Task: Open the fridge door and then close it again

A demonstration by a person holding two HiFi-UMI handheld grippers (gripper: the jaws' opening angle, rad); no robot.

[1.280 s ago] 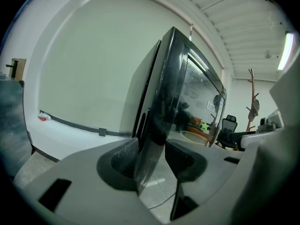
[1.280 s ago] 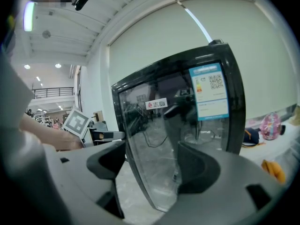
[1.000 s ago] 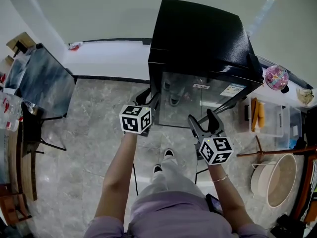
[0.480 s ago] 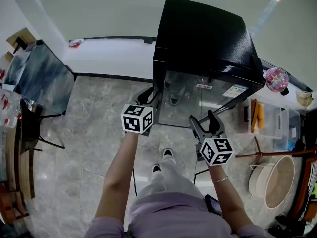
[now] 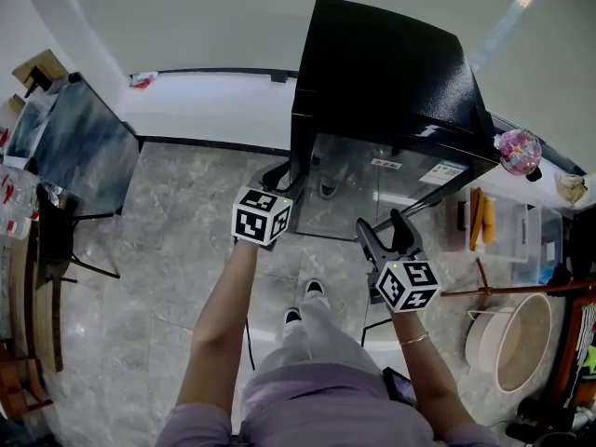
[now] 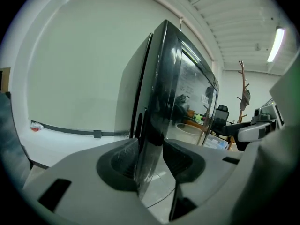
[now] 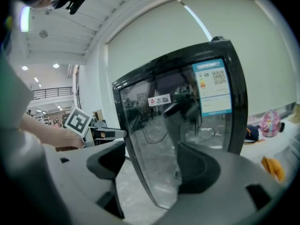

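over grey marble floor (image 5: 186, 212), the fridge door (image 5: 372, 194) looks closed on the far side. its upright left edge sits between my left gripper's (image 6: 151, 158) opening jaws, pads (image 6: 123, 161) touching it. my right gripper (image 5: 382, 222) hovers nearer, jaws apart, empty.

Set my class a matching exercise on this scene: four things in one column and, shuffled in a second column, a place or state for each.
Things
1. fridge
2. left gripper
3. right gripper
4. pink ball

Places or states
A. jaws apart, empty, facing the glass
B. black, with a glass door
C. on the ledge right of the fridge
D. jaws on the door's left edge

Pairs: 1-B; 2-D (its jaws are opening just now); 3-A; 4-C.
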